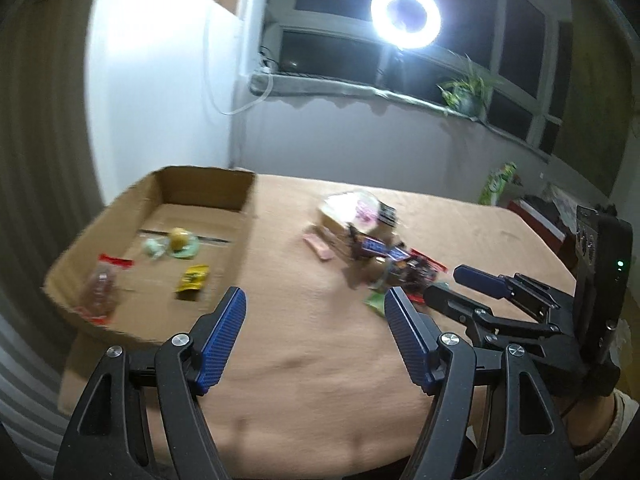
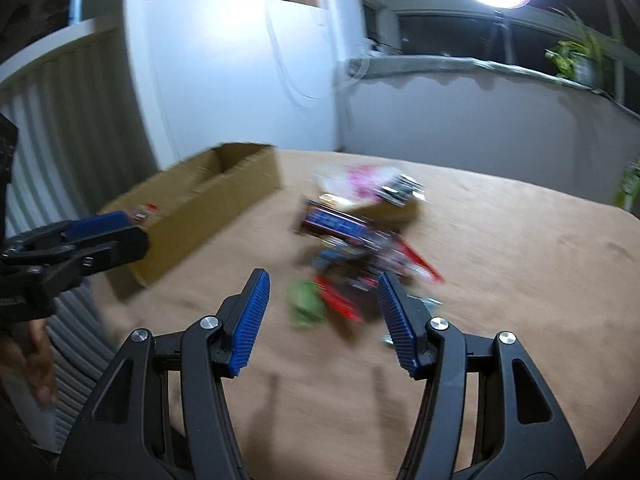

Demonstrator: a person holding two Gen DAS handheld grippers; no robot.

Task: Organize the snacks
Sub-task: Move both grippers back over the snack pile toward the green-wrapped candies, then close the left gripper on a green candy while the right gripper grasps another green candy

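A pile of mixed snack packets (image 1: 372, 244) lies in the middle of the tan table (image 1: 304, 360); it also shows in the right wrist view (image 2: 360, 236). An open cardboard box (image 1: 100, 248) at the left holds a yellow packet (image 1: 193, 282), a red-edged clear packet (image 1: 102, 290) and a pale green one with a round snack (image 1: 180, 242). My left gripper (image 1: 316, 298) is open and empty above the bare table between box and pile. My right gripper (image 2: 324, 280) is open and empty just short of a green packet (image 2: 306, 304) at the pile's near edge.
The box (image 2: 200, 208) sits at the table's left edge beside a white appliance (image 2: 224, 68). A bright ring light (image 1: 406, 16) and a potted plant (image 1: 468, 90) stand at the window behind. A red box (image 1: 536, 216) is beyond the table's right side.
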